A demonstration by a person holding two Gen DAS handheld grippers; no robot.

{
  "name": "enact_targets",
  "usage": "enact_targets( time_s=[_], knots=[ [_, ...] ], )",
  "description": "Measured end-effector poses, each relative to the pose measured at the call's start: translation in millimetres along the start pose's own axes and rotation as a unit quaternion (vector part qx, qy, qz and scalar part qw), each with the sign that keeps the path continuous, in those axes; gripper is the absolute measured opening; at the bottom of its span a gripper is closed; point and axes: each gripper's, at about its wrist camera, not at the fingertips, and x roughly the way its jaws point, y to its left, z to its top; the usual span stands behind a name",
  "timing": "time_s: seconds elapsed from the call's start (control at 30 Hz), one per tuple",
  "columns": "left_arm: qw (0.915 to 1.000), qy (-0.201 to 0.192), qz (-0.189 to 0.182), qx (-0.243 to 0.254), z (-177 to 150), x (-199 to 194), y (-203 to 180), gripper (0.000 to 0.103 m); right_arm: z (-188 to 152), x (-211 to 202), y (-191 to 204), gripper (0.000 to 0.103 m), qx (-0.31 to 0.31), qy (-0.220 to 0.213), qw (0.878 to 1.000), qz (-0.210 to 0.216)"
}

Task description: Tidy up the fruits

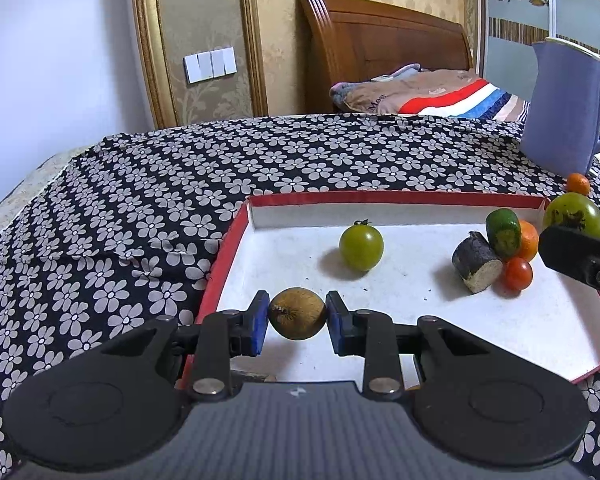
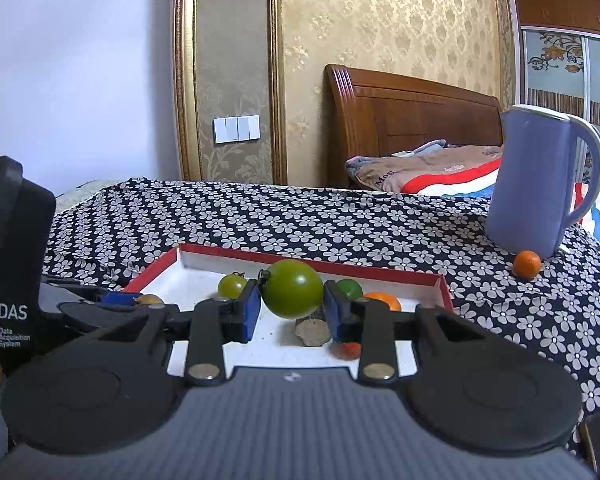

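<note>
A round brown kiwi (image 1: 297, 313) is clamped between the blue pads of the left gripper (image 1: 297, 322), above the red-rimmed white cardboard tray (image 1: 396, 198). A large round green tomato (image 2: 292, 289) is pinched in the right gripper (image 2: 290, 312), with a small green tomato (image 2: 232, 285) beyond its left jaw.

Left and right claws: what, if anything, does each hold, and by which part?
Left claw grips the brown kiwi by its sides; right claw grips the large green tomato by its sides.

1. Brown kiwi (image 1: 297, 319), fuzzy, pinched between blue pads above the tray's near left corner;
2. Large green tomato (image 2: 292, 294) held clamped over the red-rimmed white tray (image 1: 420, 292);
3. Small green tomato (image 1: 361, 247) sits on the tray floor;
4. Orange (image 2: 527, 264) lies outside on the cloth.
</note>
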Motion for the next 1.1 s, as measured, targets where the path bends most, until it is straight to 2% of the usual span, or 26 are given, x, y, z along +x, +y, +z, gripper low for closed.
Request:
enact_targets(
  time_s=[0.53,1.1],
  knots=[
    [1.0,0.0,0.004,0.0,7.8,10.0,-1.0,0.03,0.0,16.1,-0.9,0.032,0.007,0.011,1.0,0.001],
    [0.9999,-0.011,-0.004,-0.005,17.8,18.8,-2.3,0.03,5.4,37.0,1.5,0.032,0.002,0.001,1.0,-0.012]
  ],
)
